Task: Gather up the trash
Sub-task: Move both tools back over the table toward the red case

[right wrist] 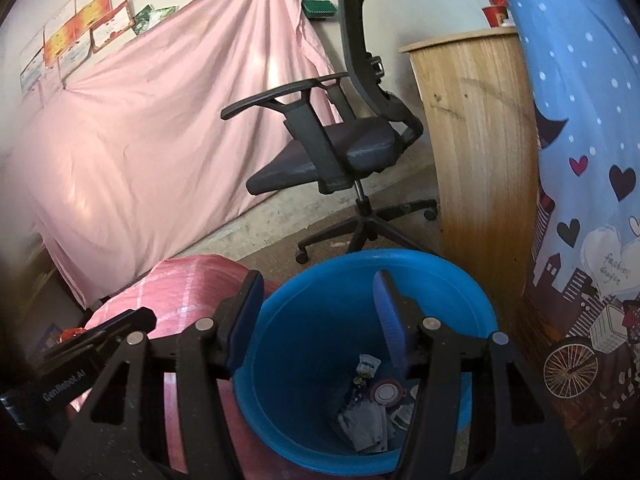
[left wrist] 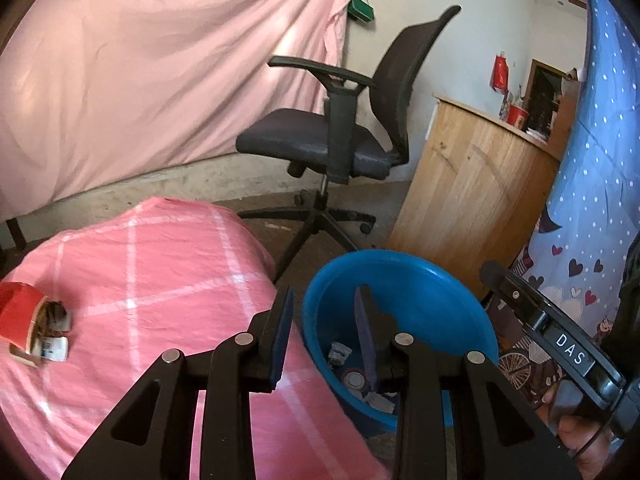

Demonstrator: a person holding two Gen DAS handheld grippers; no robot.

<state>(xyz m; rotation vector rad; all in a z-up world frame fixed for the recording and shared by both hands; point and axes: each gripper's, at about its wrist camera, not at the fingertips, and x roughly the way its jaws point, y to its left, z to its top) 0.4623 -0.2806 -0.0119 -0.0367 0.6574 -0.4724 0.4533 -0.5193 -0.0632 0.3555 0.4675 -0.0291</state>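
Two handheld grippers hover above a blue bin (right wrist: pixel 316 320) standing on the floor beside a surface draped in a pink checked cloth (left wrist: pixel 160 264). Seen from the right wrist camera, the right gripper (right wrist: pixel 318 312) hangs directly over the bin's mouth, its jaws spread apart with nothing between them. At the bottom of the bin lies collected trash (right wrist: pixel 372 412): crumpled wrappers, a small printed packet and a round white lid with a pink rim. From the left wrist camera, the left gripper (left wrist: pixel 324 320) sits over the gap between the cloth's edge and the bin (left wrist: pixel 420 300), its jaws likewise released and empty; the same litter (left wrist: pixel 356 376) shows between its fingers. Further left on the pink cloth, well apart from both grippers, a red paper cup (left wrist: pixel 20 320) lies tipped on its side with scraps of paper (left wrist: pixel 54 346) touching its open end. At the right edge of the left view, the other device's black handle, labelled "DAS", is held in a hand (left wrist: pixel 580 436). Behind the bin stand a black office chair (left wrist: pixel 340 136) on castors, a wooden cabinet (left wrist: pixel 472 184) and a blue curtain (right wrist: pixel 580 120) printed with hearts; a pink sheet (left wrist: pixel 160 72) hangs against the wall.
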